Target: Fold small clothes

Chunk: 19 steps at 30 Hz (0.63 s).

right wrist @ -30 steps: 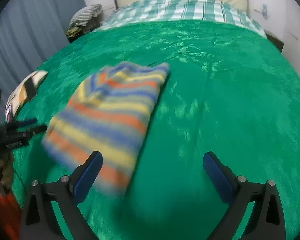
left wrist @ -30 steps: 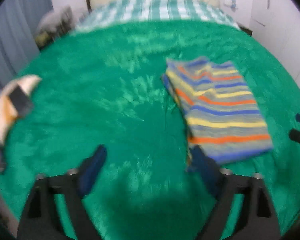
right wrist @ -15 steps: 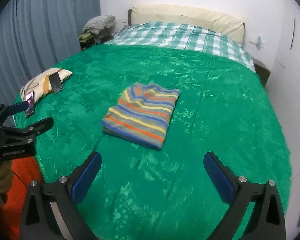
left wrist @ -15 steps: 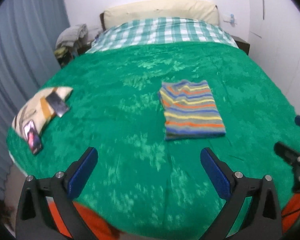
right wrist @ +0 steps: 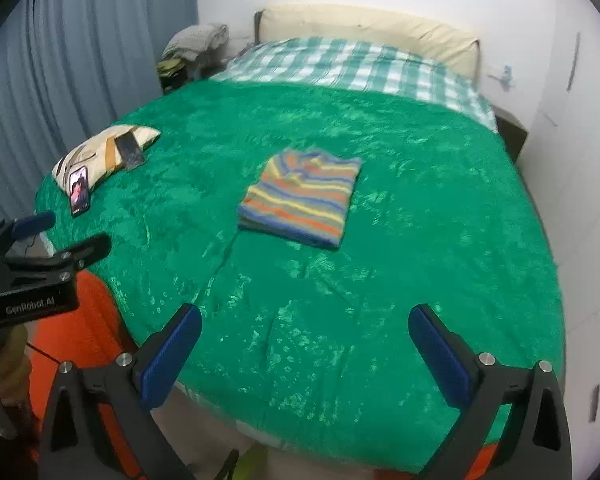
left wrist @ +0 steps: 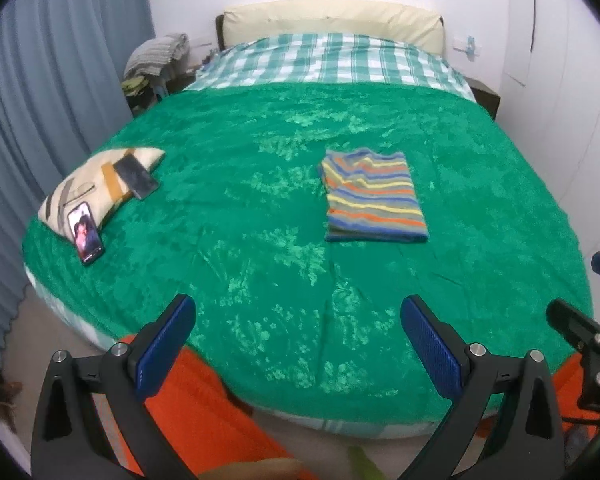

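A striped garment (left wrist: 372, 196), folded into a flat rectangle, lies on the green blanket (left wrist: 260, 208) right of the bed's middle; it also shows in the right wrist view (right wrist: 302, 200). My left gripper (left wrist: 296, 320) is open and empty, held over the bed's near edge, well short of the garment. My right gripper (right wrist: 304, 330) is open and empty, also back over the near edge. The left gripper shows at the left of the right wrist view (right wrist: 60, 236). The right gripper's fingertips (left wrist: 568, 316) show at the right edge of the left wrist view.
A patterned pillow (left wrist: 100, 184) lies at the bed's left edge, with a lit phone (left wrist: 85, 236) and a dark phone (left wrist: 136, 174) on it. A checked sheet (left wrist: 332, 60) and cream headboard lie far. Grey curtains hang left, clothes pile (left wrist: 156, 56) by the headboard, orange cloth (left wrist: 204, 412) below.
Both grippers have pulled back and up from the garment to the bed's near edge. The garment lies folded on the blanket, farther away in both views.
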Motion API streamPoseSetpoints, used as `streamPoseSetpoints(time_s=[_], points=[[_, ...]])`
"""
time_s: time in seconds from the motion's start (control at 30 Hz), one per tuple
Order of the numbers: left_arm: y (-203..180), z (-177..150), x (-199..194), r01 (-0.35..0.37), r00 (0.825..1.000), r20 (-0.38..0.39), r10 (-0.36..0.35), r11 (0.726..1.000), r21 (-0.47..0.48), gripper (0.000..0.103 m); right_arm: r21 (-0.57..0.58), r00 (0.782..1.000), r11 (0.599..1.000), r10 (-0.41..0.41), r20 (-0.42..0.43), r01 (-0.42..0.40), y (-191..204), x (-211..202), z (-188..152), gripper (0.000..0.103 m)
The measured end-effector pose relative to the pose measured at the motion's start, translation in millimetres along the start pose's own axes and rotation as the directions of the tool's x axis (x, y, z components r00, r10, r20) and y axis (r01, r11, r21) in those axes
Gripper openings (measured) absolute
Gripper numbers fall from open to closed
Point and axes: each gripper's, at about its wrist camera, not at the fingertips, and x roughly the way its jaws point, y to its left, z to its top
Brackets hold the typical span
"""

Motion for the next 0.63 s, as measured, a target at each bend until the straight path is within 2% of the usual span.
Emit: streamPoseSetpoints(time_s=[0.23, 0.63], points=[[-4.3, -1.2, -10.9, 0.004, 1.000, 0.031, -0.004, 1.000, 0.012, 0.103, 0.000, 0.999, 0.999, -0.046, 0.024, 0.046, 1.5, -11.8, 0.4, 0.102], [-11.2, -2.4, -5.5, -0.016, 1.000, 0.022, 0.015, 1.000, 0.021, 0.103, 0.020, 0.999, 0.999, -0.044, 0.013, 0.044, -4.1, -4.0, -2.4, 0.102]])
